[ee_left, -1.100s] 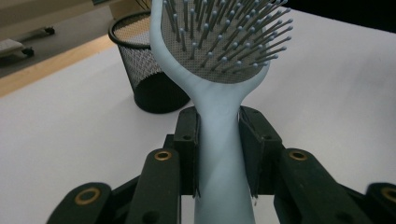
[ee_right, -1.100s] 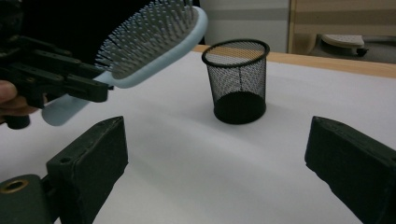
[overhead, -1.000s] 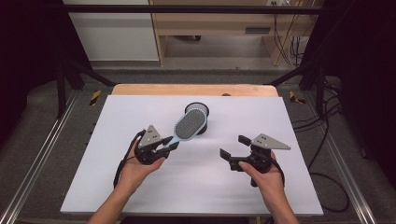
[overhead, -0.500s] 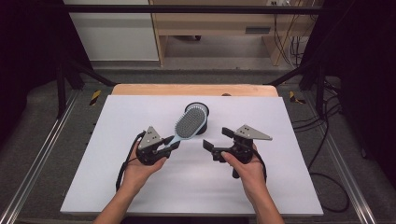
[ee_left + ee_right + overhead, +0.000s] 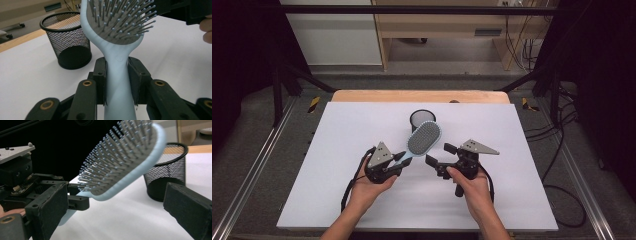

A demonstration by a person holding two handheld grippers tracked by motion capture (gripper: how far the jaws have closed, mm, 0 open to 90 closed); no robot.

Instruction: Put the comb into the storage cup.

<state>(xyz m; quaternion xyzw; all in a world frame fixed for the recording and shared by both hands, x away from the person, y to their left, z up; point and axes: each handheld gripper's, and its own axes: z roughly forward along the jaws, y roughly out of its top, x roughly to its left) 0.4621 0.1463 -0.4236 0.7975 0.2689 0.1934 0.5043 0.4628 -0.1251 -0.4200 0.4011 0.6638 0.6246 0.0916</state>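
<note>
My left gripper [image 5: 398, 161] pinches the brush [image 5: 422, 140] by its pale blue handle, fingers [image 5: 100, 75] pressed on both sides of it, and holds it up off the table [image 5: 337, 200] with the bristled head tilted toward the mesh cup [image 5: 422, 119]. That hand has hardly shifted in the last second.

What has changed is my right gripper [image 5: 438, 161]: a second ago it hung well off to the right, and now it has slid in across the table until it sits just beside the brush head. Its fingers [image 5: 50, 205] are spread wide and hold nothing; in the right gripper view the head hangs between and just above them, not touched.

I read this as the start of a handover, or a second grip on the head, so that the brush can go into the cup behind it. The cup stands upright and empty, just beyond the head. The next move calls for closing on the rim of the head, not on the bristles.
</note>
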